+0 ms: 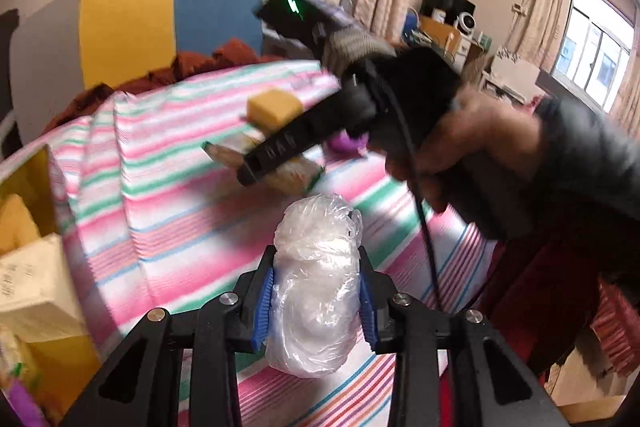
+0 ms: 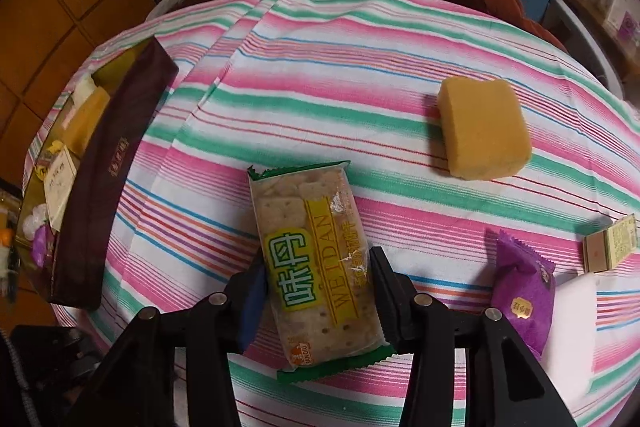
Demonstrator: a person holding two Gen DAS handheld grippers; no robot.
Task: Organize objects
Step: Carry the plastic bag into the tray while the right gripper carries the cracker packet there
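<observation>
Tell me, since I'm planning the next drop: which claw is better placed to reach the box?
Left claw: it grips the plastic-wrapped bundle, box close on its left.

Both grippers are built of black plastic linkages studded with round silver screws. Blue ribbed pads [image 1: 262, 311] are seen lining the jaws. At the right of the left wrist view, a grey sleeve [image 1: 592, 163] and a black cable [image 1: 420, 211] are seen.
</observation>
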